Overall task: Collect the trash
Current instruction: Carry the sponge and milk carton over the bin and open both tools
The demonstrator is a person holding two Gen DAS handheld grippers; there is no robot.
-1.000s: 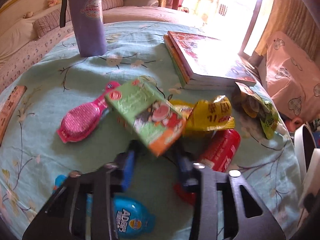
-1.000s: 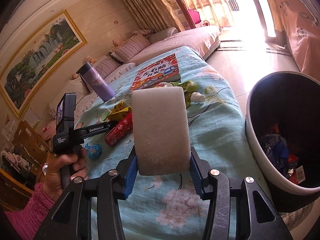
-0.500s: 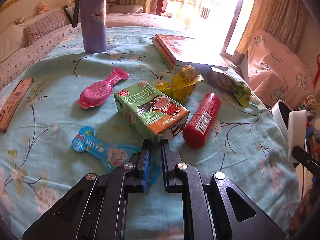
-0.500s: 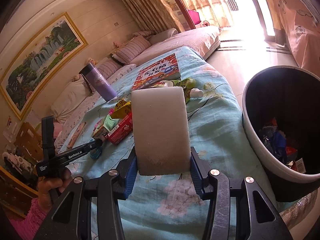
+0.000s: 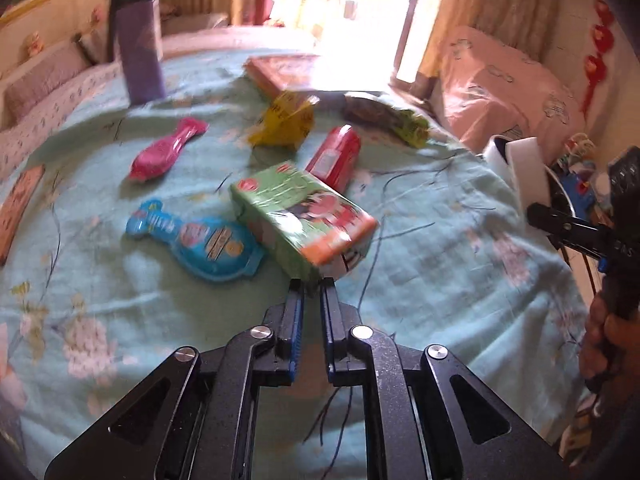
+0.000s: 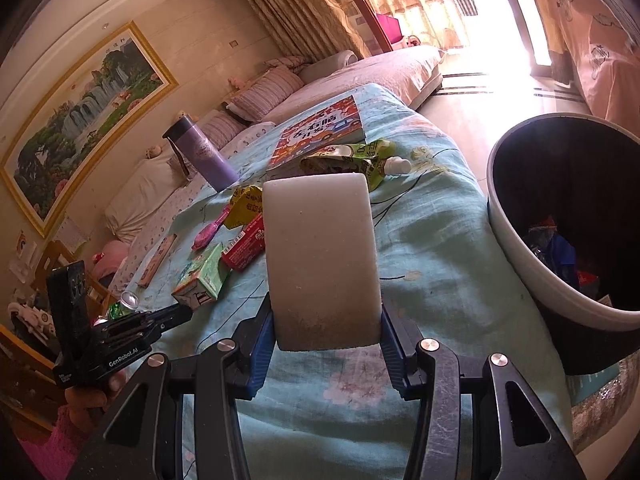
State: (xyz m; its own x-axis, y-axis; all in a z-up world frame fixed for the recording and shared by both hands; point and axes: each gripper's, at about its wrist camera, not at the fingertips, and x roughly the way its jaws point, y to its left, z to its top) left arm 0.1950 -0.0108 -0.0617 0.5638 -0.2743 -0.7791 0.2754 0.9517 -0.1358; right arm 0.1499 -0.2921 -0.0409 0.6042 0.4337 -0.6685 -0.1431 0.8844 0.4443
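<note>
My left gripper [image 5: 311, 286] is shut on the near corner of a green milk carton [image 5: 303, 218], lifted slightly over the turquoise tablecloth [image 5: 432, 248]; the carton also shows in the right wrist view [image 6: 202, 278]. My right gripper [image 6: 326, 320] is shut on a white sponge block [image 6: 322, 256], held upright beside the black trash bin [image 6: 568, 216], which holds several wrappers. On the cloth lie a red can [image 5: 334, 156], a yellow wrapper [image 5: 284, 122], a green pouch [image 5: 394, 118], a blue pouch [image 5: 200, 240] and a pink pouch [image 5: 166, 154].
A purple flask [image 5: 138, 54] and a stack of books [image 5: 276, 74] stand at the far side. A flat brown box [image 5: 18, 204] lies at the left edge. A sofa [image 6: 360, 72] runs behind the table. The bin stands on the floor right of the table.
My left gripper closed on the carton's corner and pulled back and right with it, the view blurring. My right gripper has kept the sponge and stayed near the bin.
</note>
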